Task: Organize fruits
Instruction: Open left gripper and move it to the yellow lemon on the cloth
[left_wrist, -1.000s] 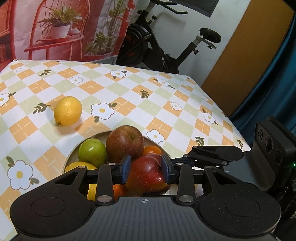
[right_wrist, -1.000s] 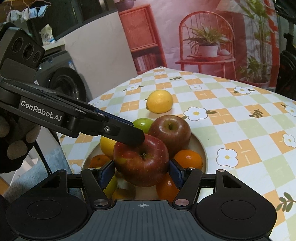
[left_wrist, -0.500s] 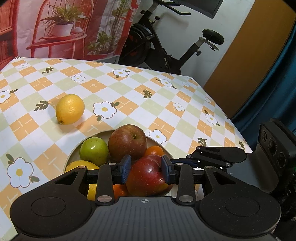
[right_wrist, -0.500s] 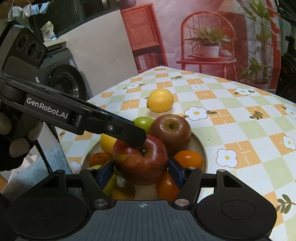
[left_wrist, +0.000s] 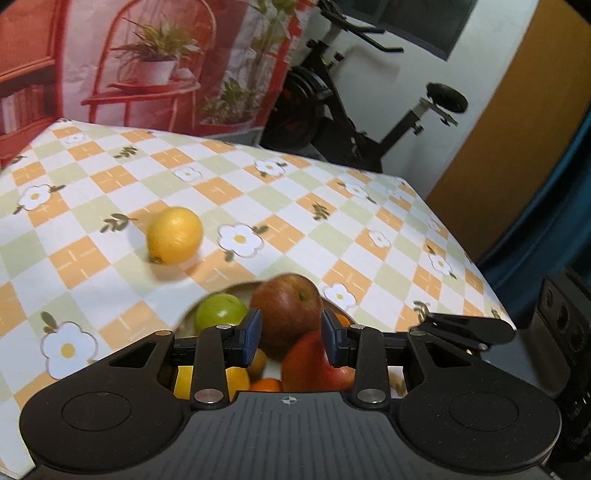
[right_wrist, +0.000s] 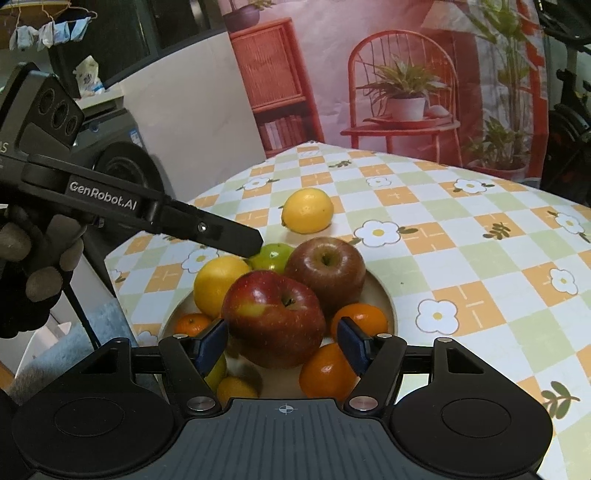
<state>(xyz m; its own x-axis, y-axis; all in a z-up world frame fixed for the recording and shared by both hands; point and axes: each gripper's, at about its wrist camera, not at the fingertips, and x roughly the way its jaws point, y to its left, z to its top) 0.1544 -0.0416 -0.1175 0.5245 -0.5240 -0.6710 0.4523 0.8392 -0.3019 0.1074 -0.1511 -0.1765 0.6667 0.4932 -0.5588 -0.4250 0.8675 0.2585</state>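
Note:
A round plate (right_wrist: 386, 295) holds a bright red apple (right_wrist: 273, 317) on top of the pile, a darker red apple (right_wrist: 327, 269), a green apple (right_wrist: 273, 256), a yellow lemon (right_wrist: 218, 284) and several oranges (right_wrist: 360, 319). A loose lemon (right_wrist: 307, 210) lies on the tablecloth beyond the plate, and it shows in the left wrist view (left_wrist: 173, 235). My left gripper (left_wrist: 291, 334) is open and empty above the plate, with the dark apple (left_wrist: 286, 308) between its pads. My right gripper (right_wrist: 282, 345) is open, its pads either side of the bright apple and clear of it.
The checked flower tablecloth (left_wrist: 295, 221) ends at an edge on the right (left_wrist: 491, 291). An exercise bike (left_wrist: 354, 110) stands beyond the table. A washing machine (right_wrist: 122, 162) sits to the left, past the table edge.
My left gripper let go of the bright red apple, opened and lifted up and back. The apple now rests on the pile. My right gripper opened wider and drew back a little.

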